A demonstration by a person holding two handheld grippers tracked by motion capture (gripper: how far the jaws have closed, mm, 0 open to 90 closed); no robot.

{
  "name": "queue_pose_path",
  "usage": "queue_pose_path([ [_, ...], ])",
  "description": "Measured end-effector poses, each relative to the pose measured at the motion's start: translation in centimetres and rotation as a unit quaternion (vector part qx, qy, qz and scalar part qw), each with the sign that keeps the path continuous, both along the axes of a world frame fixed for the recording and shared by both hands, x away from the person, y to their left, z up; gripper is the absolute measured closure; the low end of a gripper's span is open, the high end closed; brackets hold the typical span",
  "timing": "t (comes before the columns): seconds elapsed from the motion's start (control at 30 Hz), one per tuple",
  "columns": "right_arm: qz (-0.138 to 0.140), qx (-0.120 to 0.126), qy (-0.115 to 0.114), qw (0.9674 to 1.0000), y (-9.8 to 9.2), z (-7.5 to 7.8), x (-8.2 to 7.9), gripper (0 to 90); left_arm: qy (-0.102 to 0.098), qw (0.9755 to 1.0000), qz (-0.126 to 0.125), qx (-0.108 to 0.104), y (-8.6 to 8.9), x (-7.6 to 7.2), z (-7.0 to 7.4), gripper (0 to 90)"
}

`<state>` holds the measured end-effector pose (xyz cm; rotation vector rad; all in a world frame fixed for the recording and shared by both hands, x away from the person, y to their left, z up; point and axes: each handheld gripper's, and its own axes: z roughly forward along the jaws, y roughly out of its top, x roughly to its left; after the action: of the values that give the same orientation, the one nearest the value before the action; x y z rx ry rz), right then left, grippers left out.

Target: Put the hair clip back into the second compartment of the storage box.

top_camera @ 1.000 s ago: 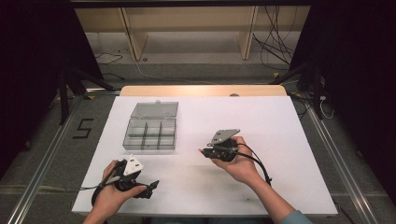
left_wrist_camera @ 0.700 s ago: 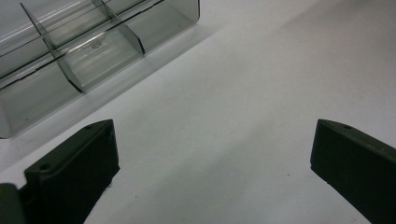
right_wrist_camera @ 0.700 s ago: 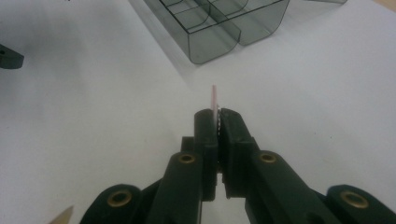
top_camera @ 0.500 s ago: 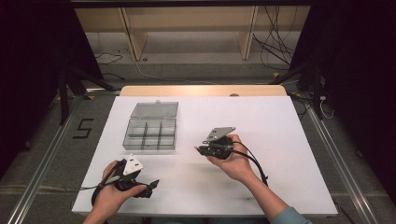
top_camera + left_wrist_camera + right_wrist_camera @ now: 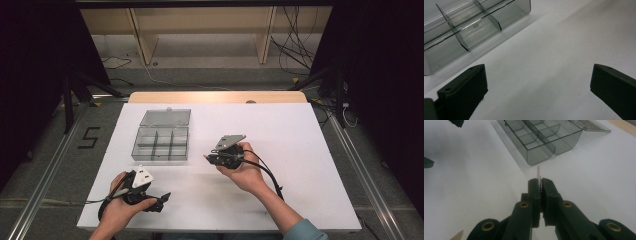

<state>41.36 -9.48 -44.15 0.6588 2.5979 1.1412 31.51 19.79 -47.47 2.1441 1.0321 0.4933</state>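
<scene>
Right tongs point(image 5: 540, 182) pinch a thin pink strip point(image 5: 538, 173); left tongs point(image 5: 536, 92) gape beside the empty divided box point(image 5: 541, 137)

From my screen I see a white table top point(image 5: 300, 150) with a pale wooden strip point(image 5: 217, 97) along its far edge. Beyond it stands a light wooden shelf frame point(image 5: 200, 30) on a grey floor point(image 5: 210, 75), where black cables point(image 5: 295, 45) lie tangled at the right. Dark curtains point(image 5: 30, 75) flank both sides (very little light there). A black "5" point(image 5: 90, 137) marks the floor at the left, beside a metal rail point(image 5: 45, 180).
</scene>
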Motion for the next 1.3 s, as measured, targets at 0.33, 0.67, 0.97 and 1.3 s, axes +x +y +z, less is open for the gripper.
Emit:
queue_pose_path([
  [0.33, 0.001, 0.002, -0.004, 1.0, 0.8, 0.2, 0.2, 86.7, -0.002, 1.0, 0.0, 0.0, 0.0, 0.0, 0.0, 0.4],
  [0.67, 0.001, 0.002, -0.007, 1.0, 1.7, 0.2, 0.5, 86.7, -0.002, 1.0, -0.001, -0.001, 0.0, 0.0, 0.0, 0.3],
  [0.97, -0.003, 0.007, -0.014, 0.9999, 2.2, 0.6, 0.8, 86.7, -0.003, 1.0, -0.004, 0.0, 0.0, 0.0, 0.0, 0.5],
  [1.3, 0.0, 0.005, -0.016, 0.9999, 3.0, 0.8, 1.2, 86.7, -0.008, 1.0, -0.003, -0.001, 0.0, 0.0, 0.1, 0.6],
])
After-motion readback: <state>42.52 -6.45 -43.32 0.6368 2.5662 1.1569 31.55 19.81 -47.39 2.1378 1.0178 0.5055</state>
